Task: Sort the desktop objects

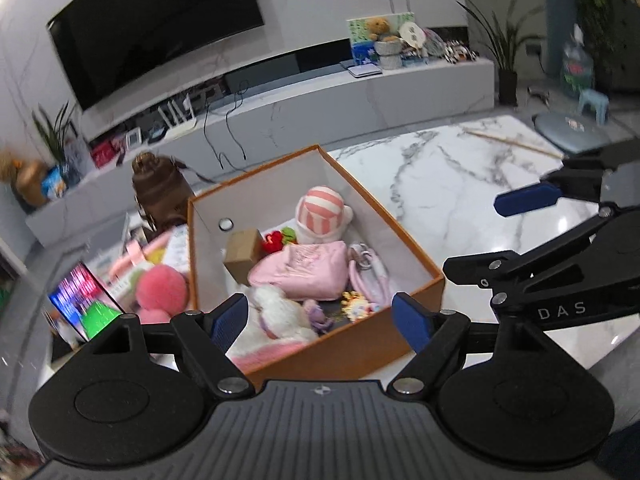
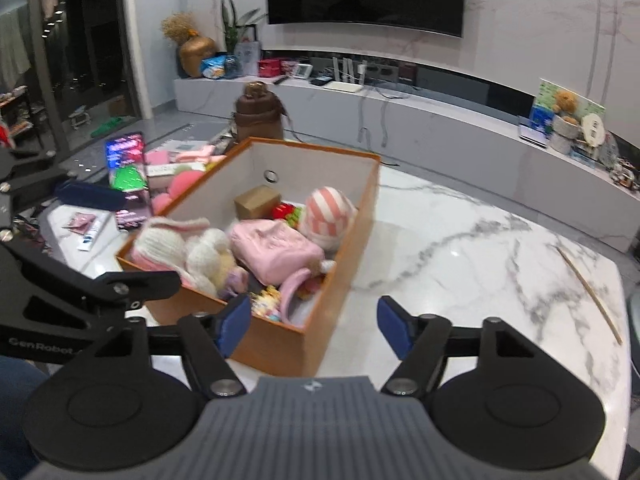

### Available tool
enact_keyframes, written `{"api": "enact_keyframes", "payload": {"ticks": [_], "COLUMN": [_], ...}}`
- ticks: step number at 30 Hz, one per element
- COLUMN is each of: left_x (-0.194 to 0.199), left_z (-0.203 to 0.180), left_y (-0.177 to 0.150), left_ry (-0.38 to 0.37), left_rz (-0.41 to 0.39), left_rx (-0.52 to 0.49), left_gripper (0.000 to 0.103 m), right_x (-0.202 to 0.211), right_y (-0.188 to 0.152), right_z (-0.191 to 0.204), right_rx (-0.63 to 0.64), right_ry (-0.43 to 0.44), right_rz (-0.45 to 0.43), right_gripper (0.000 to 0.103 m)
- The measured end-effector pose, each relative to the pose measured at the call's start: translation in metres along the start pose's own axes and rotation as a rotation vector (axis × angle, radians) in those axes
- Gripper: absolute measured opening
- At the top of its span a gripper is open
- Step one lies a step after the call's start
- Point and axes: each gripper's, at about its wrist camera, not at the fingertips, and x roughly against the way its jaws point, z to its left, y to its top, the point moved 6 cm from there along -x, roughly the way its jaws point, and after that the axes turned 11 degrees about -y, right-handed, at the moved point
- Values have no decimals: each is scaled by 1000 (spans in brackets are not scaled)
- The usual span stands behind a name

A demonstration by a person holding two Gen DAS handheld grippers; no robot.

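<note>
An orange box stands on the white marble table. In it lie a pink pouch, a striped pink-and-white plush, a white plush, a small cardboard box and small toys. My left gripper is open and empty above the box's near edge. My right gripper is open and empty at the box's near right corner. Each gripper shows at the side of the other's view.
Left of the box lie pink plush balls, a lit phone, papers and a brown bottle. A thin wooden stick lies at the table's far right. A TV and a low cabinet stand behind.
</note>
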Motion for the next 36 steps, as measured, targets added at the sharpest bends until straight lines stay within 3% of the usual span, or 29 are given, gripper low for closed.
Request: {"api": "enact_keyframes", "payload": {"ticks": [5,7,8,9,15,19,21,29,36], "left_x": [-3,-6,-7,-8,-7,3,5,-20,-26], "left_z": [5,12,16,21,42,48,53,71,70], "left_y": [-6,-6,-6,-5,-4,-6,-7,-16,-21], "left_ry": [-9,44,76,95,53,108,141,147,148], "left_rz": [-73,-88,-88,-87,-124,-178,-194,-71,-25], "left_rx": [115,144,157,173,262,280,290,389,428], "left_gripper": [96,96,96,96,96,96,96,96,96], "right_x": [-2,-2,0,4,18,14,2,-28,-39], "right_y": [-2,0,2,5,17,6,-1,0,2], "right_z": [-7,-10,-11,-12,-14,-23,-23,1,20], "right_rx": [-37,-44,-50,-59,-138,-232,-226,-142,-123], "right_ry": [-61,-87,-80,-62,-33,-45,-82,-163,-178], "right_rz": [-4,-5,-16,-42,-125,-170,-138,-106,-89], "right_gripper": [73,78,93,100,102,102,102,102,102]}}
